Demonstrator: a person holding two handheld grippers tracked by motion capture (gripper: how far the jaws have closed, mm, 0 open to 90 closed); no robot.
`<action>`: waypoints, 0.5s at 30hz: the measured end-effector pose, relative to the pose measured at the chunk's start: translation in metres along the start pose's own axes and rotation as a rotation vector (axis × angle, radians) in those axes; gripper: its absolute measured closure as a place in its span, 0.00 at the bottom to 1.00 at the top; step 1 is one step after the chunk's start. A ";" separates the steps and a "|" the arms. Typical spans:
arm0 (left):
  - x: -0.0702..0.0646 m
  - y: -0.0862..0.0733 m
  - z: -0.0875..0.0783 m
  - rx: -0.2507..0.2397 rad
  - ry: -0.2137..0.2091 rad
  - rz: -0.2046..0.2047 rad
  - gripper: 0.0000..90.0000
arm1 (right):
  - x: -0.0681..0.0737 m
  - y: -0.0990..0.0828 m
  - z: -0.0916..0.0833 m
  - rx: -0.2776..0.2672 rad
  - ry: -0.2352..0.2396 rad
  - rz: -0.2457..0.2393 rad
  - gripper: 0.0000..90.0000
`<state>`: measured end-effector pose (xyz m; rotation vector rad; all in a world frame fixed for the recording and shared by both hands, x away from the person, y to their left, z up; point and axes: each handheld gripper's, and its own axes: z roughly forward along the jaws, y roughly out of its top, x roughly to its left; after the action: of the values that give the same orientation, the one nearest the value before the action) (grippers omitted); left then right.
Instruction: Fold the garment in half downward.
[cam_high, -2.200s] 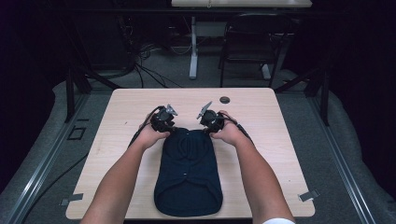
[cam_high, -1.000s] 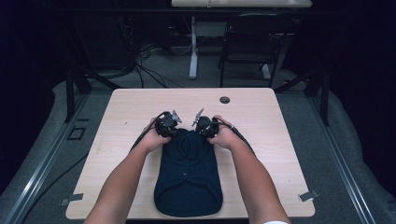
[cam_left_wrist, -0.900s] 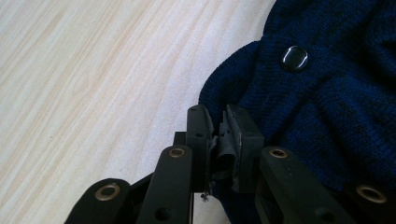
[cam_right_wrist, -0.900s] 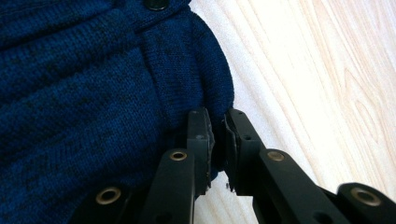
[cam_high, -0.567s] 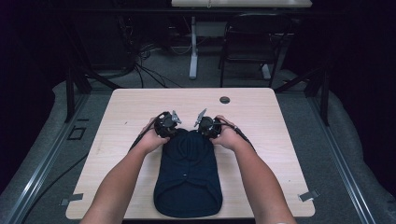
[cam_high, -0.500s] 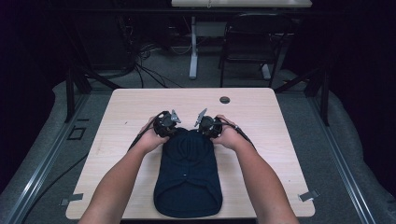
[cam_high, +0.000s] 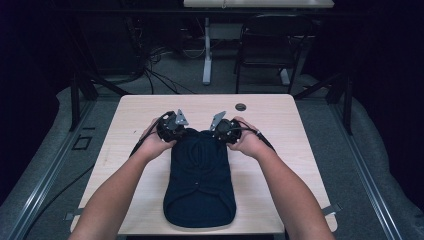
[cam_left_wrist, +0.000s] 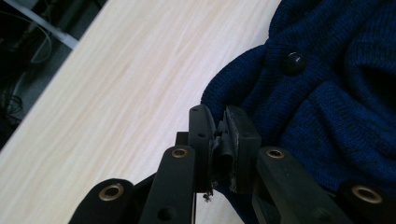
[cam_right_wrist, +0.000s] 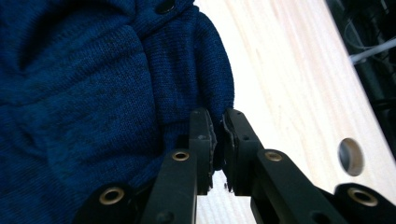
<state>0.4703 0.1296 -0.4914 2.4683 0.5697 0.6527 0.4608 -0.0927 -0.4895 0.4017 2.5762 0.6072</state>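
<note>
The knit (cam_high: 200, 175) lies lengthwise on the surface (cam_high: 125, 120), its long axis running from the person outward. Each claw pinches a far corner — left claw (cam_left_wrist: 218, 135) on the left, right claw (cam_right_wrist: 217, 140) on the right — so both arms are equally near.

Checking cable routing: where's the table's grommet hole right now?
High view: the hole sits near the table's far edge, right of centre, just beyond the right gripper. Right gripper view shows it at lower right.

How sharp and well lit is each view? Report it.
High view: soft focus, table lit, dark surroundings. Left gripper view: knit garment and its button crisp, left gripper close and slightly soft. Right gripper view: knit crisp, table's far edge bright.
</note>
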 end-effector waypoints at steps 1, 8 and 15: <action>0.000 0.001 -0.003 -0.006 0.004 0.002 0.91 | -0.001 0.001 -0.003 0.001 -0.007 -0.011 0.91; 0.007 0.012 -0.021 -0.040 0.037 0.018 0.91 | -0.008 0.010 -0.025 -0.041 -0.052 -0.023 0.91; 0.020 0.028 -0.043 -0.069 0.092 0.040 0.91 | -0.020 0.023 -0.046 -0.077 -0.088 -0.020 0.92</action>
<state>0.4696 0.1339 -0.4361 2.4006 0.5247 0.7918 0.4593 -0.0968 -0.4346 0.3683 2.4617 0.6648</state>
